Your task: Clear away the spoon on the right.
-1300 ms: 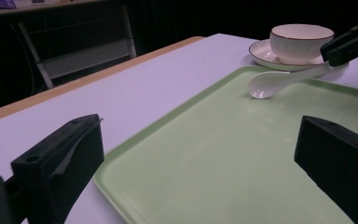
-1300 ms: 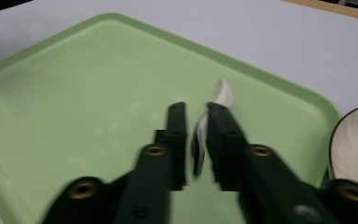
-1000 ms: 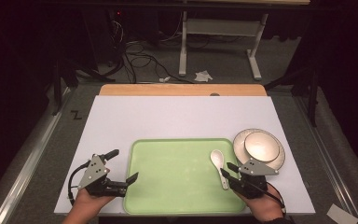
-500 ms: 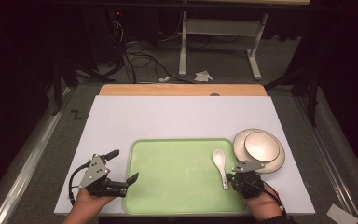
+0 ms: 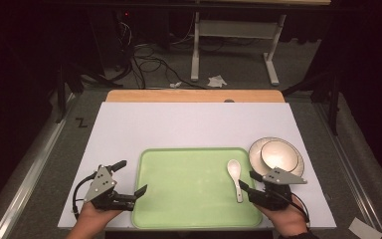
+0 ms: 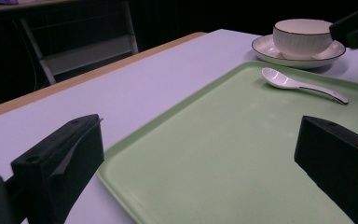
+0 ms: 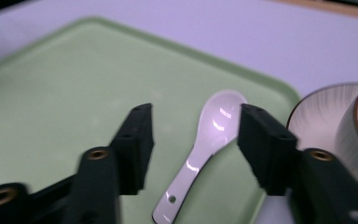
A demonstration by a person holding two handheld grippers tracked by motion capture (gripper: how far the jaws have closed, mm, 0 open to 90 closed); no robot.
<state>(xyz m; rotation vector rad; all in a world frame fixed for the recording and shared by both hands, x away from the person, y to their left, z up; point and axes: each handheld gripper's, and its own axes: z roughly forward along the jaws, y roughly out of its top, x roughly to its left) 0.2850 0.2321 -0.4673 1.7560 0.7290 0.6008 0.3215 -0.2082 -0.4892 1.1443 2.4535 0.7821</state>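
White spoon (image 5: 236,178) seen lying on green tray (image 5: 189,199) near right edge, handle pointed toward person. Right gripper (image 7: 193,149) held wide apart and empty, jaws straddling handle. Left gripper (image 5: 132,180) kept spread, empty, at tray's near-left corner.

Spoon (image 5: 235,178) on tray (image 5: 179,199); bowl (image 5: 279,154) on saucer (image 5: 256,149) right.

White spoon (image 5: 235,175) lies on green tray (image 5: 186,191), rt side; bowl (image 5: 278,154) sits on plate (image 5: 255,149) just beside.
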